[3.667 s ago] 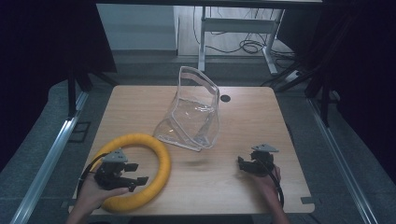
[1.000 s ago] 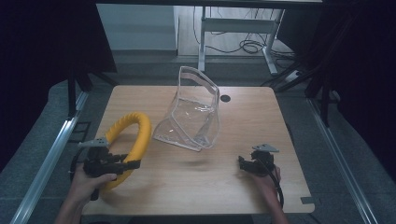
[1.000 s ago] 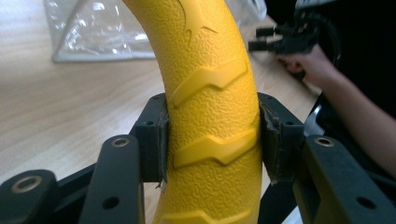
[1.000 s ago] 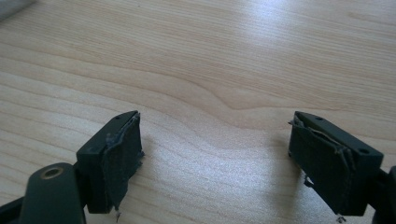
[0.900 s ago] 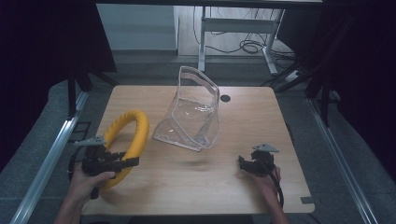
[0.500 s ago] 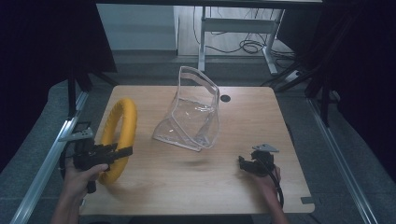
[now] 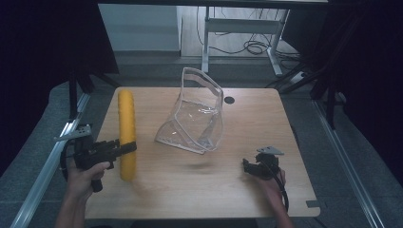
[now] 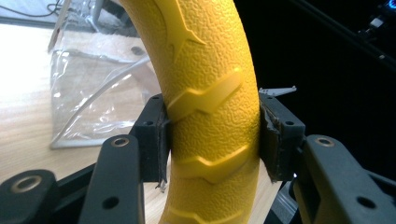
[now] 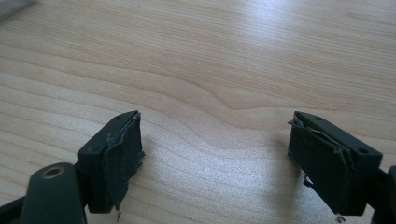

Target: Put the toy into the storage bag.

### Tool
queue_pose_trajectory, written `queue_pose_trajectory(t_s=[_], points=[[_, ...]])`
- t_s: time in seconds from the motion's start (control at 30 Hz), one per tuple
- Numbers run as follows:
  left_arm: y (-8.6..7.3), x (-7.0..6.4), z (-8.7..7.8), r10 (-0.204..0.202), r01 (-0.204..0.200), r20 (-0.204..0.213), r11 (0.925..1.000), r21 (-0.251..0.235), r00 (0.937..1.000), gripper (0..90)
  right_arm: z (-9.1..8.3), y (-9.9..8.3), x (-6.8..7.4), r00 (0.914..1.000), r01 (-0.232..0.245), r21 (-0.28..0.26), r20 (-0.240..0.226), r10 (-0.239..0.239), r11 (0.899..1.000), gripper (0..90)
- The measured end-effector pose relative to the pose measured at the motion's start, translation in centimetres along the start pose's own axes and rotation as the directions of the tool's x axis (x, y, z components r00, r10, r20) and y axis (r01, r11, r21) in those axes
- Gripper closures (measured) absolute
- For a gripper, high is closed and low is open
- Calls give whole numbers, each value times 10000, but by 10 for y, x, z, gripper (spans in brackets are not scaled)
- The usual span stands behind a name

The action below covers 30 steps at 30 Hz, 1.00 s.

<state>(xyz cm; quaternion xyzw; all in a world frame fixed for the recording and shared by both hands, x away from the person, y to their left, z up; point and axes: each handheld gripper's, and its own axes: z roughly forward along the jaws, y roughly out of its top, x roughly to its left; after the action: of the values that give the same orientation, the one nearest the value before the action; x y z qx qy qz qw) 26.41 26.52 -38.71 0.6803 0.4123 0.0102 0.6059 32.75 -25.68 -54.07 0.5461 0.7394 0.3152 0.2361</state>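
Yellow ring tipped up on edge at the frame's left.

The left gripper (image 7: 124,149), clamped on the yellow ring (image 7: 126,133), has stood it upright left of the clear bag (image 7: 194,116), likely for bagging; the right gripper (image 7: 248,167) rests open, lower right.

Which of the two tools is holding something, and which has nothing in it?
The left tool is shut on the yellow ring, lifted on edge. The right tool is open over the table.

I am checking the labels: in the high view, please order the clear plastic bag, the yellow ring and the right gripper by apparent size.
1. Clear plastic bag, the largest.
2. Yellow ring, seen edge-on and held upright by the left gripper.
3. Right gripper, the smallest, open on the table.
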Motion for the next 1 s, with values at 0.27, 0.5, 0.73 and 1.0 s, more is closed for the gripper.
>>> queue_pose_trajectory(t_s=[0.27,0.5,0.73,1.0], points=[[8,-8,2,37,-24,288,9990,-442,9996,507,0,0,0,10000,-17,-3,-11,17,10000,176],[14,-12,9,-22,54,451,9975,-704,9990,507,0,0,0,10000,-1,-8,-4,1,10000,176],[21,-19,16,-10,65,545,9949,-1009,9985,506,0,0,0,10000,-16,-1,-9,16,10000,176],[26,-29,27,120,-90,203,9898,-1419,9997,506,0,0,0,10000,18,-5,4,-18,10000,175]])
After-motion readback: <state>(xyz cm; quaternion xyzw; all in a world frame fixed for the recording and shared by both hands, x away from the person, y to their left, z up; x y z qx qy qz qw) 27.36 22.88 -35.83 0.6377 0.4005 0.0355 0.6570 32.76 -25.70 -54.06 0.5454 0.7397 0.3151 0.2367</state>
